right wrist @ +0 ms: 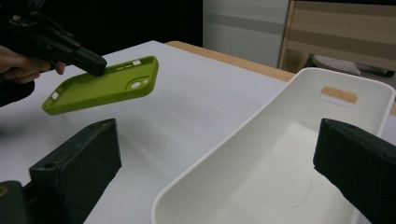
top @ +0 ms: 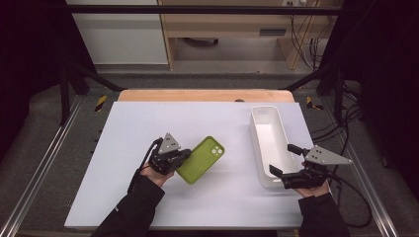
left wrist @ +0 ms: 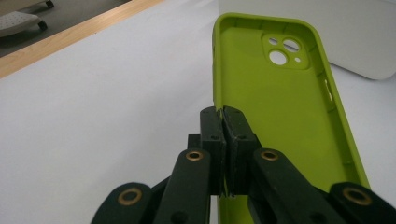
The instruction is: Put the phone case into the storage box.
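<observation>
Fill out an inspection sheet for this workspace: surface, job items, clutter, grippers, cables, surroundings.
Surface: white table, wooden strip at the far edge, bare apart from the job items.
Job items: green phone case, held lifted off the table, hollow side up; white bin at the right, nothing inside.
Clutter: nothing seen.
Grippers: left hand-held gripper shut on the case's side wall; right hand-held gripper open, jaws straddling the bin's near end, touching nothing as far as can be seen.
Cables: one trails from each gripper; more hang on the floor at the far right.
Surroundings: metal frame rails, dark curtains at both sides, wooden furniture behind.
</observation>
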Tool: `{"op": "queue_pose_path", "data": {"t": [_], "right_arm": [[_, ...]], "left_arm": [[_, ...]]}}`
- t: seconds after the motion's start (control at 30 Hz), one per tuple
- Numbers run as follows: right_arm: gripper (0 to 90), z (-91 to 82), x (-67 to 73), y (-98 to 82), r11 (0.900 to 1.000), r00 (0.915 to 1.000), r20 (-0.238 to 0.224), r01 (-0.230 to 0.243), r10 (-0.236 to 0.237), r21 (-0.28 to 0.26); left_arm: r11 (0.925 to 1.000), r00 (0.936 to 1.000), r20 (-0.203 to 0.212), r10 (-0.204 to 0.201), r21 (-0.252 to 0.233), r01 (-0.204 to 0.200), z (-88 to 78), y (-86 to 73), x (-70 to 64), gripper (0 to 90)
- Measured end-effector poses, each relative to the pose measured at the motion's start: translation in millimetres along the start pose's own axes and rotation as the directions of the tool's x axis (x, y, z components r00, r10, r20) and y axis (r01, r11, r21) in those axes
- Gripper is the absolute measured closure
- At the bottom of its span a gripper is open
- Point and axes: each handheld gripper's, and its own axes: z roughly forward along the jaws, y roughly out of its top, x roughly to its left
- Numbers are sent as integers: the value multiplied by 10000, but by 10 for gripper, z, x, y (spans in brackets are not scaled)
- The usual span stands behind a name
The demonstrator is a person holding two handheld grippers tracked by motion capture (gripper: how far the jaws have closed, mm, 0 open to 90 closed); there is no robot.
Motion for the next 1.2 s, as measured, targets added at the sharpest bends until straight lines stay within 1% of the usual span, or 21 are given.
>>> {"op": "queue_pose_path", "data": {"t": [0.33, 0.63, 0.67, 0.9, 0.93, 1.0, 1.2], "right_arm": [[15, 79, 89, 45, 9996, 9996, -273, -7, 14, 286], [15, 152, 162, 68, 9986, 9992, -406, -10, 31, 534], [15, 159, 170, 71, 9985, 9991, -434, 0, 24, 539], [15, 206, 225, 100, 9980, 9985, -546, 105, -71, 626], [15, 227, 243, 105, 9979, 9982, -606, 80, -41, 639], [14, 254, 260, 109, 9974, 9977, -671, 42, 6, 713], [15, 339, 313, 126, 9955, 9967, -810, 124, -48, 938]], "left_arm": [[9996, 9994, 180, 280, -78, -278, -22, 27, -81, 877], [9985, 9978, 370, 545, 30, -547, 5, 34, -162, 877], [9980, 9972, 421, 619, 58, -622, 9, 40, -180, 877], [9970, 9959, 477, 763, 56, -767, 21, 48, -241, 877], [9964, 9952, 499, 843, 42, -846, 21, 54, -264, 877], [9958, 9945, 512, 914, -6, -915, 19, 62, -287, 877], [9937, 9923, 541, 1118, -5, -1119, 22, 79, -320, 877]]}}
